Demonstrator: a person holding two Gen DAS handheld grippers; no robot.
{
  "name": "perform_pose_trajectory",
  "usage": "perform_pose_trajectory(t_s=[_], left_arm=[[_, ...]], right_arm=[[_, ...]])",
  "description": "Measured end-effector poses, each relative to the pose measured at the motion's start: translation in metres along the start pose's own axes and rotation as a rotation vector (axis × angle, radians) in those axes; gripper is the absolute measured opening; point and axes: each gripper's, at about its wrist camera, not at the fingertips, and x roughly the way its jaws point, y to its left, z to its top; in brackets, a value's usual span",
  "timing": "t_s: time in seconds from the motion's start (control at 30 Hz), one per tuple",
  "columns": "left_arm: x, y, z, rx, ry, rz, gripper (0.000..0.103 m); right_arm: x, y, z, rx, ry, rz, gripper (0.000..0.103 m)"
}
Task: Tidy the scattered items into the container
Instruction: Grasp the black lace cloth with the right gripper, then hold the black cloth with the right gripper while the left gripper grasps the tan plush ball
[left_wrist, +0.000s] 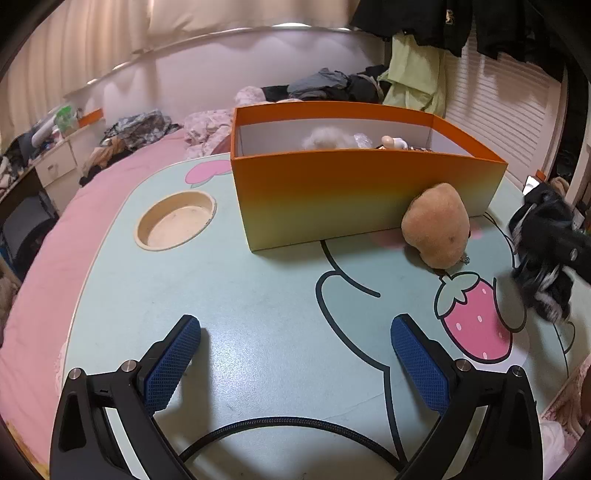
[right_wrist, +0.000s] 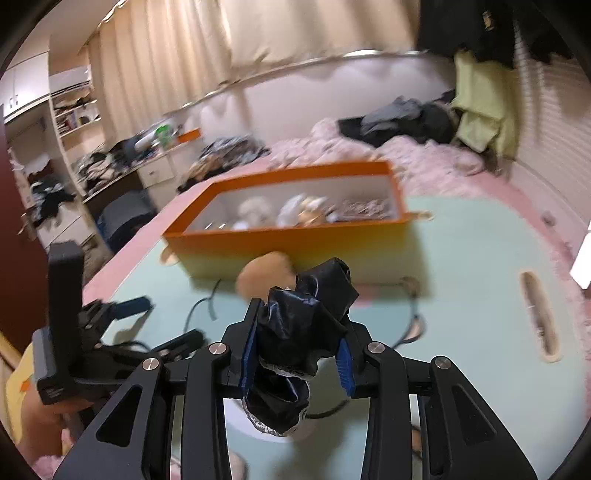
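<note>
Though blurred elsewhere, right hand-held gripper (right_wrist: 297, 354) clamps wrapper (right_wrist: 299, 332).

**Black frames, blue pads**

The left hand-held gripper (left_wrist: 295, 332) has matte black angular arms with triangular cut-outs, and round silver screw heads sit at the joints. Its two fingers (left_wrist: 173, 365) carry blue pads with a fine cross-hatched texture. A black braided cable (left_wrist: 280, 424) loops between the arms. The right hand-held gripper (right_wrist: 295, 354) has the same black linkage, silver screws and blue pads. Seen from the right wrist, the left unit bears a tall black block.
</note>
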Motion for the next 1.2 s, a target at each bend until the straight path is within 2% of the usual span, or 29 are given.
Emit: perform_pose_trajectory(t_s=[0.07,0.13,0.2,0.3,0.37,0.47,0.5,0.57,0.6,0.63,0.7,0.77,0.83,0.97,1.2], left_arm=[[-0.01,-0.004,0.006,-0.001,-0.049,-0.006,0.103],[-0.023,-0.014,0.017,-0.009,-0.106,-0.046,0.103],[-0.028,-0.026,0.028,0.009,-0.122,-0.091,0.103],[-0.023,-0.053,0.047,0.082,-0.118,-0.131,0.103],[-0.013,-0.069,0.055,0.123,-0.102,-0.121,0.103],[0.008,-0.085,0.062,0.143,-0.043,-0.118,0.103],[0.014,-0.088,0.062,0.141,-0.023,-0.12,0.1],[0.023,-0.091,0.062,0.131,0.001,-0.109,0.093],[0.027,-0.091,0.061,0.128,0.019,-0.106,0.076],[0.032,-0.091,0.06,0.128,0.047,-0.112,0.045],[0.034,-0.092,0.059,0.139,0.058,-0.121,0.045],[0.022,-0.096,0.054,0.196,0.021,-0.095,0.044],[0.008,-0.094,0.048,0.208,-0.012,-0.076,0.044],[-0.021,-0.071,0.039,0.124,-0.051,-0.141,0.045],[-0.039,-0.037,0.016,0.068,-0.054,-0.127,0.045]], right_arm=[[-0.002,-0.002,0.004,0.005,-0.013,-0.015,0.036],[-0.003,-0.008,0.009,0.02,-0.021,-0.024,0.036],[-0.004,-0.012,0.012,0.038,-0.031,-0.031,0.037],[-0.009,-0.023,0.018,0.053,-0.036,-0.035,0.037],[-0.011,-0.029,0.021,0.06,-0.043,-0.039,0.037],[-0.014,-0.033,0.022,0.073,-0.048,-0.042,0.037],[-0.014,-0.035,0.022,0.077,-0.049,-0.043,0.037],[-0.012,-0.036,0.023,0.075,-0.036,-0.041,0.037],[-0.011,-0.036,0.022,0.075,-0.03,-0.04,0.037],[-0.011,-0.037,0.022,0.076,-0.03,-0.04,0.037],[-0.01,-0.039,0.021,0.082,-0.025,-0.033,0.037],[-0.01,-0.038,0.019,0.085,-0.023,-0.031,0.037],[-0.01,-0.034,0.019,0.073,-0.018,-0.032,0.037],[-0.004,-0.021,0.017,0.028,0.034,-0.044,0.037],[0.017,0.004,0.001,-0.033,0.132,-0.005,0.037]])
